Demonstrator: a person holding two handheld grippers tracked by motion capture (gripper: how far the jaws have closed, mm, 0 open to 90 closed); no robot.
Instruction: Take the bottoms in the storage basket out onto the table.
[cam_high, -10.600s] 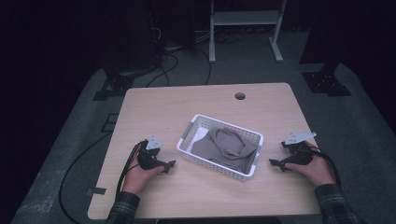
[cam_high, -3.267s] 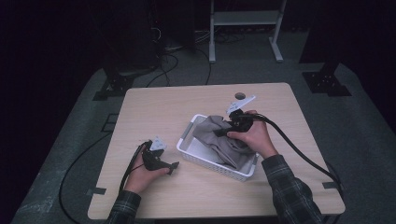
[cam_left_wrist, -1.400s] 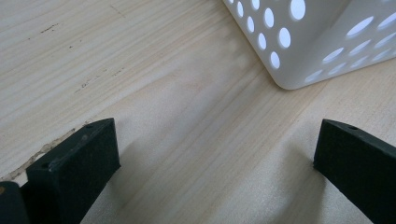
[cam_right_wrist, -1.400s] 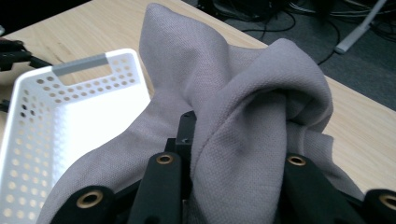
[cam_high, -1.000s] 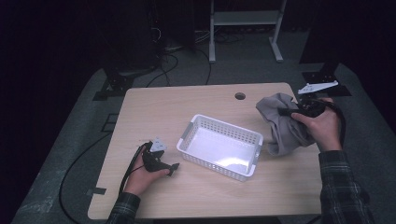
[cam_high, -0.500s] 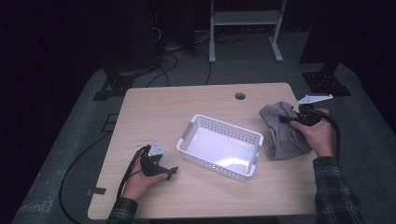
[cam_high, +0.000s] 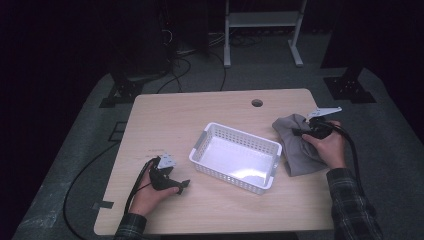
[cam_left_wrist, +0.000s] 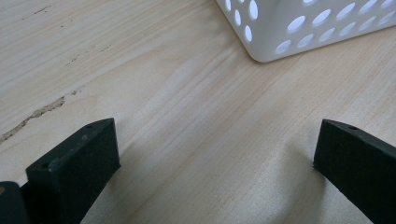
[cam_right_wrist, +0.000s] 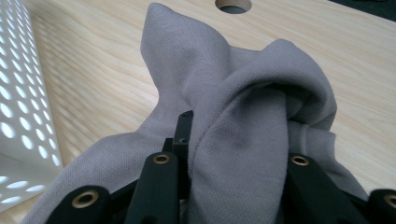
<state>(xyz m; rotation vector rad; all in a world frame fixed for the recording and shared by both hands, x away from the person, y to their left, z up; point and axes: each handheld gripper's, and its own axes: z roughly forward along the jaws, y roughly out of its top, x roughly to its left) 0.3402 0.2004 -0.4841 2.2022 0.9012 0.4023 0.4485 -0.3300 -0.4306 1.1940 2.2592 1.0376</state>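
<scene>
**Soft grey cloth set down beside the basket**

Clearly, from the high view, the cloth (cam_high: 300, 147) lies crumpled on the tabletop (cam_high: 200, 115) just right of the white basket (cam_high: 235, 157), which stands empty. The right claw (cam_high: 299, 132) sits on the upper part of the heap, the hand behind it. The left claw (cam_high: 183, 185) rests on the tabletop near the basket's near-left corner, well apart from the cloth.

The left gripper view shows that claw (cam_left_wrist: 215, 154) spread wide with nothing between its jaws, bare wood below and a corner of the basket (cam_left_wrist: 299, 28) ahead.

The right gripper view shows the right claw (cam_right_wrist: 229, 182) pinching a thick bunched fold of the cloth (cam_right_wrist: 243, 107); the knit wraps over the jaws and slumps onto the tabletop around them.

By its look the cloth is light, limp and not slippery, with nothing fragile about it. It will sag and trail from any single hold, so a gathered fold near the top of the heap is the sound place to take it. An edge or corner would suit better for spreading it flat, ideally with both claws.
</scene>
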